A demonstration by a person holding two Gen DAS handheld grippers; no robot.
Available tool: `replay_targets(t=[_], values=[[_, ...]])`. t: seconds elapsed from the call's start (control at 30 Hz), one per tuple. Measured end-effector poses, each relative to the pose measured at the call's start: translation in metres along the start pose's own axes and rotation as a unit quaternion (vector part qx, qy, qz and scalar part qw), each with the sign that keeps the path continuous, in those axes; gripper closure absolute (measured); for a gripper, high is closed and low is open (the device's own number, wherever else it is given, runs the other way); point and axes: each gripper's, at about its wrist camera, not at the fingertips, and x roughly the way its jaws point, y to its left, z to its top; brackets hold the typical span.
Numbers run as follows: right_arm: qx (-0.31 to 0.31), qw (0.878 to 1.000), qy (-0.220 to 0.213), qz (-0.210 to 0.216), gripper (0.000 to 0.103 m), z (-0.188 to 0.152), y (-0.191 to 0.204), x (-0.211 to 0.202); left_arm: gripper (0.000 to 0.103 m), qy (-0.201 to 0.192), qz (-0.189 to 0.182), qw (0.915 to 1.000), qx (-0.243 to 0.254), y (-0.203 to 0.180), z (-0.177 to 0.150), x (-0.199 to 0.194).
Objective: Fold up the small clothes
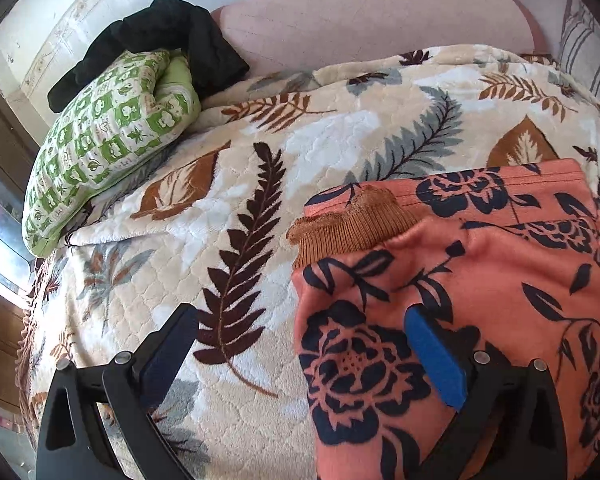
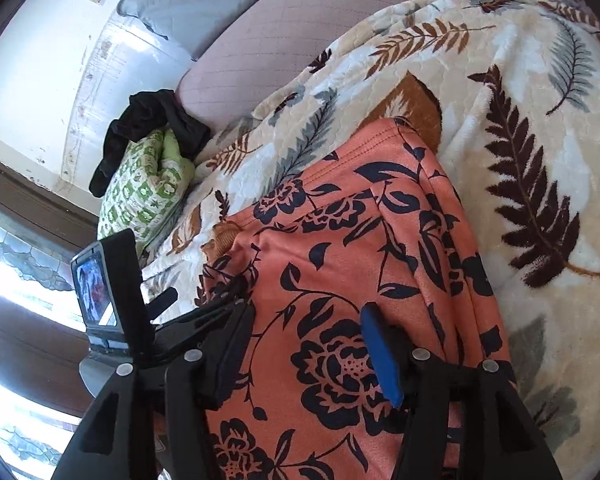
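Note:
An orange garment with dark blue flowers (image 1: 480, 288) lies folded on a leaf-print blanket (image 1: 220, 184); a brown ribbed cuff (image 1: 352, 224) sticks out at its left edge. My left gripper (image 1: 300, 340) is open, its jaws wide apart, straddling the garment's left edge just above it. In the right wrist view the same garment (image 2: 340, 248) fills the middle. My right gripper (image 2: 304, 344) is open over it, holding nothing. The left gripper's body and camera (image 2: 112, 292) show at the left of that view.
A green-and-white patterned pillow (image 1: 104, 140) with a black garment (image 1: 168, 36) on it lies at the far left. A pink headboard (image 1: 380, 16) stands behind the blanket. A grey pillow (image 2: 204, 0) leans at the back. Blanket stretches to the right (image 2: 540, 160).

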Motion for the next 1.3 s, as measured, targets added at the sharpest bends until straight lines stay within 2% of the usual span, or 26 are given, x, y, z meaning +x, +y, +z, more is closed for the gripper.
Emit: replay_targets(t=[0.1, 0.2, 0.33, 0.4, 0.47, 0.5, 0.53, 0.6, 0.7, 0.8, 0.9, 1.07, 1.17, 1.2, 1.3], values=[[-0.022, 0.999, -0.012, 0.022, 0.043, -0.002, 0.007, -0.014, 0.0, -0.021, -0.014, 0.9997, -0.007, 0.006, -0.019, -0.029], [-0.055, 0.998, -0.011, 0.009, 0.043, -0.008, 0.014, -0.023, 0.0, -0.037, -0.018, 0.9992, -0.002, 0.006, -0.044, -0.056], [-0.085, 0.996, 0.001, 0.008, 0.043, -0.021, 0.016, -0.035, 0.0, -0.034, -0.041, 0.9985, 0.01, 0.002, -0.079, -0.075], [-0.1, 0.995, 0.009, -0.009, 0.044, -0.03, 0.013, -0.038, 0.0, -0.027, -0.054, 0.998, 0.016, -0.002, -0.093, -0.075], [-0.098, 0.994, 0.039, -0.037, 0.047, -0.039, 0.003, -0.032, 0.0, -0.033, -0.061, 0.9974, 0.016, -0.004, -0.104, -0.075], [-0.096, 0.992, 0.057, -0.054, 0.055, -0.043, -0.004, -0.025, 0.0, -0.038, -0.064, 0.9971, 0.015, -0.005, -0.107, -0.074], [-0.099, 0.991, 0.06, -0.066, 0.062, -0.046, -0.007, -0.022, 0.0, -0.043, -0.065, 0.9969, 0.012, -0.005, -0.108, -0.074], [-0.11, 0.99, 0.052, -0.072, 0.062, -0.047, -0.006, -0.025, 0.0, -0.046, -0.074, 0.9962, 0.009, -0.004, -0.109, -0.073], [-0.094, 0.993, 0.046, -0.062, 0.063, -0.044, -0.011, -0.028, 0.0, -0.051, -0.089, 0.9947, 0.011, -0.003, -0.109, -0.07], [-0.104, 0.993, 0.004, -0.055, 0.063, -0.036, -0.002, -0.039, 0.0, -0.056, -0.107, 0.9927, 0.011, -0.002, -0.108, -0.066], [-0.107, 0.991, -0.03, -0.068, 0.063, -0.027, 0.011, -0.036, 0.0, -0.059, -0.125, 0.9904, 0.008, -0.002, -0.106, -0.061], [-0.056, 0.994, 0.001, -0.093, 0.062, -0.013, 0.005, 0.005, 0.0, -0.049, -0.147, 0.9879, 0.005, -0.002, -0.101, -0.056], [-0.073, 0.991, 0.001, -0.11, 0.057, -0.012, 0.013, 0.013, 0.0, -0.047, -0.154, 0.9869, 0.004, -0.003, -0.1, -0.053], [-0.077, 0.991, 0.0, -0.106, 0.052, -0.013, 0.013, 0.014, 0.0, -0.047, -0.156, 0.9866, 0.004, -0.003, -0.1, -0.053], [-0.078, 0.993, -0.009, -0.093, 0.051, -0.014, 0.013, 0.01, 0.0, -0.044, -0.161, 0.986, 0.003, -0.003, -0.099, -0.052]])
